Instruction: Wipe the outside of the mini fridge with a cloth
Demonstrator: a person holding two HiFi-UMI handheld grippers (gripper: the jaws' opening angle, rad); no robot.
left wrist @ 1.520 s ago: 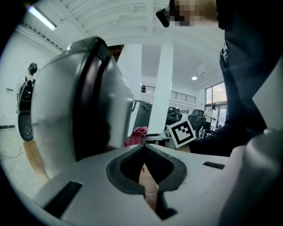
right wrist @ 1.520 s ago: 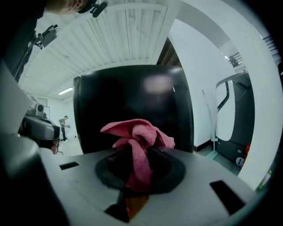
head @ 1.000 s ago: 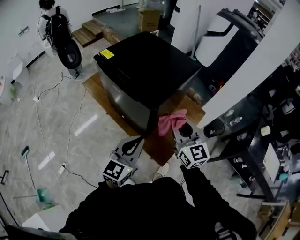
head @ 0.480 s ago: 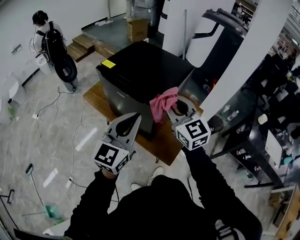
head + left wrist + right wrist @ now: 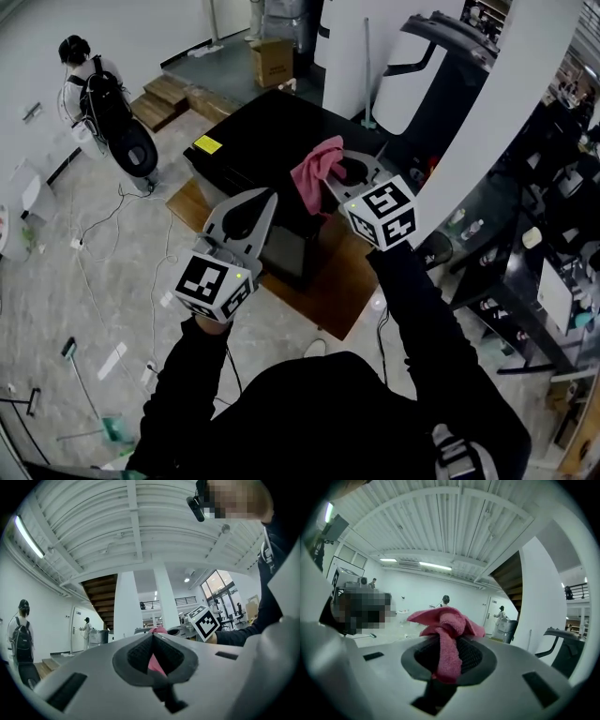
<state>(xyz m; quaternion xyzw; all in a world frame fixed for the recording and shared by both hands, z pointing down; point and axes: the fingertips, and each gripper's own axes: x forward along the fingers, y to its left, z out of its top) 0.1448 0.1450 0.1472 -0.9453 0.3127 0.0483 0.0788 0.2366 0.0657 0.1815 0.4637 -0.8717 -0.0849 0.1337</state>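
Carefully now: the pink cloth is up in my right jaws, and the fridge waits below.

My right gripper is closed on the cloth, which hangs bunched above the black top of the mini fridge, not touching it as far as I can judge. My left gripper has its jaws together with nothing between them. Only a small fold is pinched, so I think the cloth may slip out when it drags along the fridge side. The fridge stands on a low wooden platform, whose edge could catch my feet. To the left there is open floor. On the right a white pillar stands near and leaves less room.
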